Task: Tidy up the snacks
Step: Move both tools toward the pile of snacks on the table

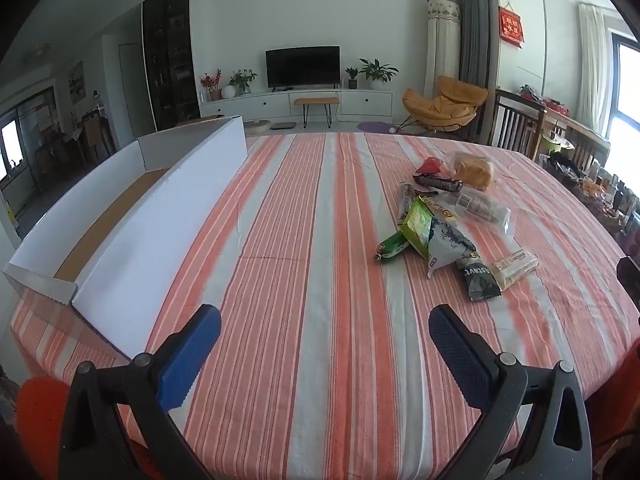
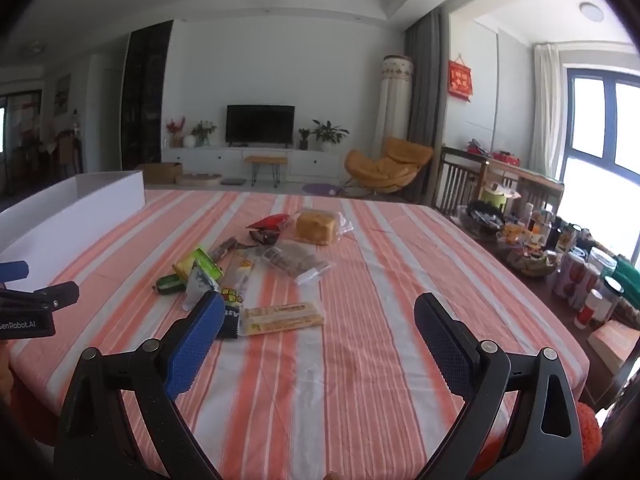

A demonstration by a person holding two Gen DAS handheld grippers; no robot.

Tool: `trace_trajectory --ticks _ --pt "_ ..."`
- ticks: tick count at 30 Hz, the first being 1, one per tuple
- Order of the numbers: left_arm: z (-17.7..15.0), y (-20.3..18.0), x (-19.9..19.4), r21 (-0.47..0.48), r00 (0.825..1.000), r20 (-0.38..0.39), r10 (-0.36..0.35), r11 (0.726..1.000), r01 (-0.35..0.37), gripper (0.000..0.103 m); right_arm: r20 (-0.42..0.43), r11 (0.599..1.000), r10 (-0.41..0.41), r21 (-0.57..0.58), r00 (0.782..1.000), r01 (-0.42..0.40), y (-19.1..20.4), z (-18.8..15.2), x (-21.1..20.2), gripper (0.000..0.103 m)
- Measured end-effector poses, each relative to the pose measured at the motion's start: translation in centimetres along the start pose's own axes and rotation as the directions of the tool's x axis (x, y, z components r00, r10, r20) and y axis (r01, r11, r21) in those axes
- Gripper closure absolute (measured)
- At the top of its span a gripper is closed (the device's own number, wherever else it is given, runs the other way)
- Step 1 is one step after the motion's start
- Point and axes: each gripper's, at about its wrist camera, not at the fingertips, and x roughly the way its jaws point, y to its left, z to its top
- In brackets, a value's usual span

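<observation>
Pile of wrapped snacks (image 1: 448,224) mid-table toward the right edge of the striped tablecloth (image 1: 304,240), long white box (image 1: 132,220) along the left edge, left gripper (image 1: 325,328) and right gripper (image 2: 319,316) both spread wide, empty, above the near edge.

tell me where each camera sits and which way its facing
Left wrist: on the left tongs, angled down over the striped tablecloth toward the TV wall; white box at left, snack pile at right; shows its own open blue-padded fingers.
Right wrist: on the right tongs, facing the same wall more levelly, snack pile ahead; shows its own open fingers and the left tongs at the left edge.
Shared: tablecloth, snack pile, white box, TV.
</observation>
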Motion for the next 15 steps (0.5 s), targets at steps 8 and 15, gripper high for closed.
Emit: trace_trajectory --ticks 8,15 --pt "-0.19 0.01 -0.01 -0.004 1.000 0.009 -0.013 1.000 0.013 0.000 -0.010 1.000 0.011 -0.003 1.000 -0.011 0.13 -0.26 0.52 0.005" --pt "-0.57 -0.25 0.26 0.012 1.000 -0.007 -0.016 1.000 0.016 0.000 -0.019 1.000 0.023 0.000 1.000 -0.023 0.11 -0.48 1.00 0.005"
